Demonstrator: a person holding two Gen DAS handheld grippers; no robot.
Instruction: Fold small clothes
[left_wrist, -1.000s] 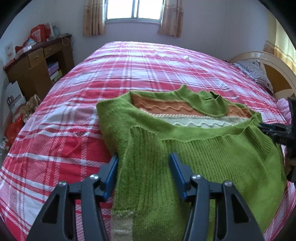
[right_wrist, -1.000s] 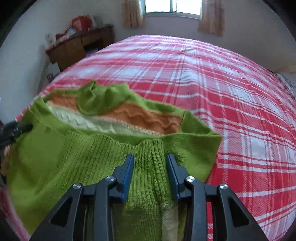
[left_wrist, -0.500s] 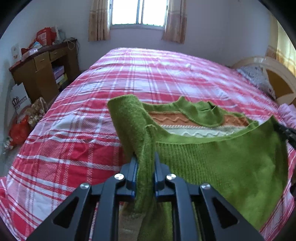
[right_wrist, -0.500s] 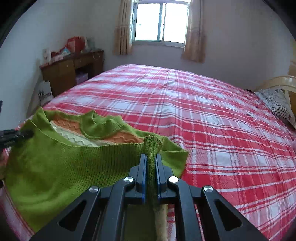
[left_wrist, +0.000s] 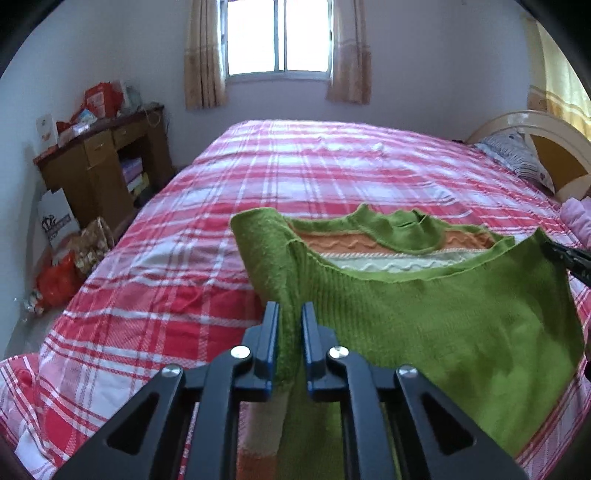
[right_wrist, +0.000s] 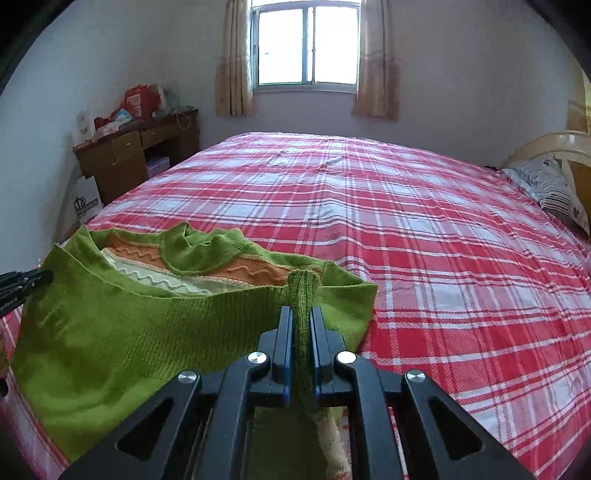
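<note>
A small green knitted sweater (left_wrist: 443, 325) with orange and cream bands at the chest lies on the red plaid bed (left_wrist: 295, 177). Its lower part is lifted off the bed and stretched between my two grippers. My left gripper (left_wrist: 289, 314) is shut on the sweater's left edge. My right gripper (right_wrist: 302, 317) is shut on the sweater's (right_wrist: 129, 332) right edge. The right gripper's tip shows at the right edge of the left wrist view (left_wrist: 569, 258). The left gripper's tip shows at the left edge of the right wrist view (right_wrist: 22, 284).
The bed (right_wrist: 443, 240) stretches far ahead and to the right. A wooden desk (left_wrist: 99, 162) with clutter stands by the left wall, with bags (left_wrist: 59, 280) on the floor beside it. A pillow (right_wrist: 554, 188) and headboard (left_wrist: 546, 136) lie at the right. A window (right_wrist: 306, 44) is in the far wall.
Both grippers closed on the sweater's side edges and lifted them. The lower part of the sweater rose off the bed and both cameras now sit higher.
</note>
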